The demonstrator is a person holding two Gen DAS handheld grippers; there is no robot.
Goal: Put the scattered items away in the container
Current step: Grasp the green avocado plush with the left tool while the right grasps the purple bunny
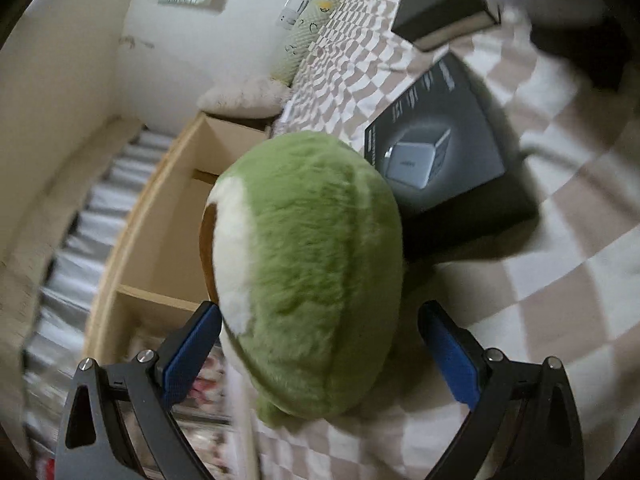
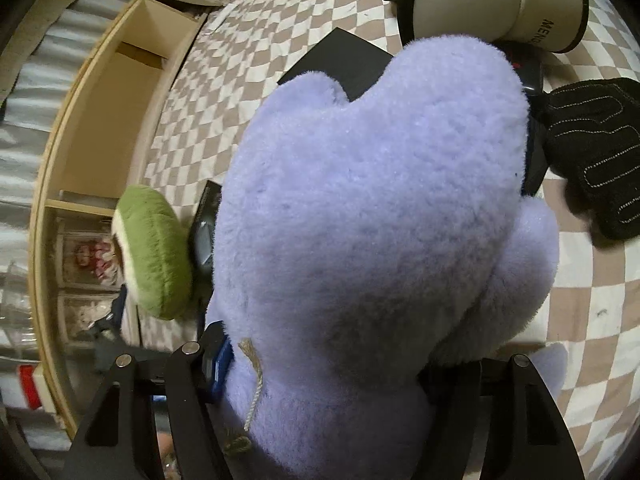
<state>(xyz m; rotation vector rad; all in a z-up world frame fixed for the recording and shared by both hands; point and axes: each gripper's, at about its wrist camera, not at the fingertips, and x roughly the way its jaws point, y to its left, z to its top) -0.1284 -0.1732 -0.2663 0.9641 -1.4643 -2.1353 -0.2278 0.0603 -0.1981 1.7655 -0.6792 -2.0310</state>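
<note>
In the left wrist view a green avocado plush lies between my left gripper's blue pads, which stand wide apart; the jaws are open and do not clearly press it. It sits at the bed edge beside the wooden container. In the right wrist view my right gripper is shut on a large lilac plush, held above the checkered bed. The avocado plush and the container show at left.
A black product box lies right of the avocado plush; another dark box lies farther back. A beige cylinder and a black stitched glove lie on the checkered blanket. The container's near compartments hold small items.
</note>
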